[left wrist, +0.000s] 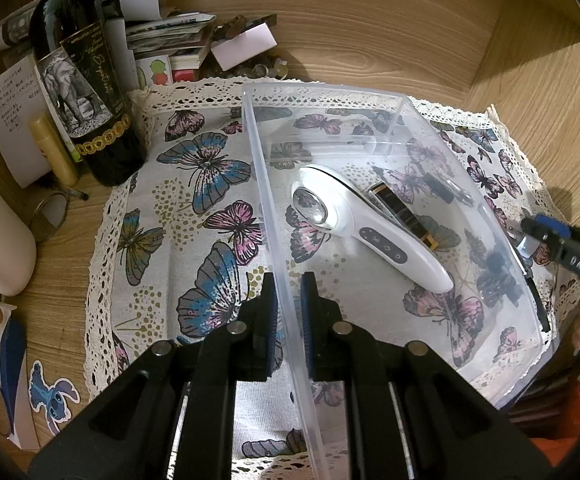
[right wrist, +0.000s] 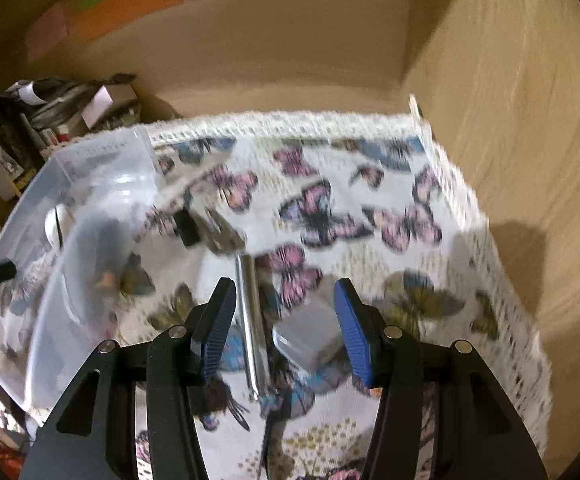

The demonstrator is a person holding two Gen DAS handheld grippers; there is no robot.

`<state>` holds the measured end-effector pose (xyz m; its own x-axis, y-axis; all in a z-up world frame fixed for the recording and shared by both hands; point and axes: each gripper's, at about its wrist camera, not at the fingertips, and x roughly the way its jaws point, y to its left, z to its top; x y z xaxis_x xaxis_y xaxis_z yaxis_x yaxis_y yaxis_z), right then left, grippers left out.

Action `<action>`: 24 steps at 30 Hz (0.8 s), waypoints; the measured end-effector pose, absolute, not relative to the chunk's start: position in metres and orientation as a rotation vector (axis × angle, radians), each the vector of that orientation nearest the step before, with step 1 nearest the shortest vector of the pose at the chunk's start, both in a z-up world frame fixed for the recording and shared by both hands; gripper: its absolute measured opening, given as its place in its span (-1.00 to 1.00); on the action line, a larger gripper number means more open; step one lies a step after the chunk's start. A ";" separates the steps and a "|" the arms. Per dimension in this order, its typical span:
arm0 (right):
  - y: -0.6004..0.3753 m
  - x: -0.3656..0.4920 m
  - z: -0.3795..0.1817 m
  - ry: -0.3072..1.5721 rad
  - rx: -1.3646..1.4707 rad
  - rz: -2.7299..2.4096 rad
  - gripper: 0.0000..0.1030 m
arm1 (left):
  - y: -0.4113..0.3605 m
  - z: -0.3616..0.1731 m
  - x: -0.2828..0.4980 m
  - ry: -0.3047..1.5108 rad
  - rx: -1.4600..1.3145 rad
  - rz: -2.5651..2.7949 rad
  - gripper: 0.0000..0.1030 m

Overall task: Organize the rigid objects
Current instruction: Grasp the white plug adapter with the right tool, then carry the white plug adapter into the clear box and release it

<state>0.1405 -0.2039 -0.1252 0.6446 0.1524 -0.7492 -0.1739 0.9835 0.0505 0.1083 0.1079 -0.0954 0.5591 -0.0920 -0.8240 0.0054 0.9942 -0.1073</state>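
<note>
Butterfly-patterned cloth (left wrist: 194,184), clear bin (left wrist: 369,104), white device (left wrist: 369,220)

Left gripper (left wrist: 289,292): jaws closed on the near long wall of a clear plastic bin (left wrist: 274,216), one finger inside, one outside. Bin: sits on a butterfly-print cloth (left wrist: 194,184) with lace edging. Contents: white handheld device (left wrist: 363,226) lying flat; black-and-gold tube (left wrist: 403,216) just behind it, touching. Dark wine bottle (left wrist: 86,92): upright off the cloth's far left corner.
</note>
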 end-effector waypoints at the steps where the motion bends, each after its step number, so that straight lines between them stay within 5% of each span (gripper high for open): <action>1: -0.206 0.141 -0.128 0.857 -0.022 0.179 -0.07 | 0.108 -0.095 0.108 0.976 -0.095 -0.057 -0.79; 24: -0.204 0.142 -0.115 0.802 0.013 0.203 -0.20 | 0.107 -0.095 0.107 0.974 -0.096 -0.055 -0.79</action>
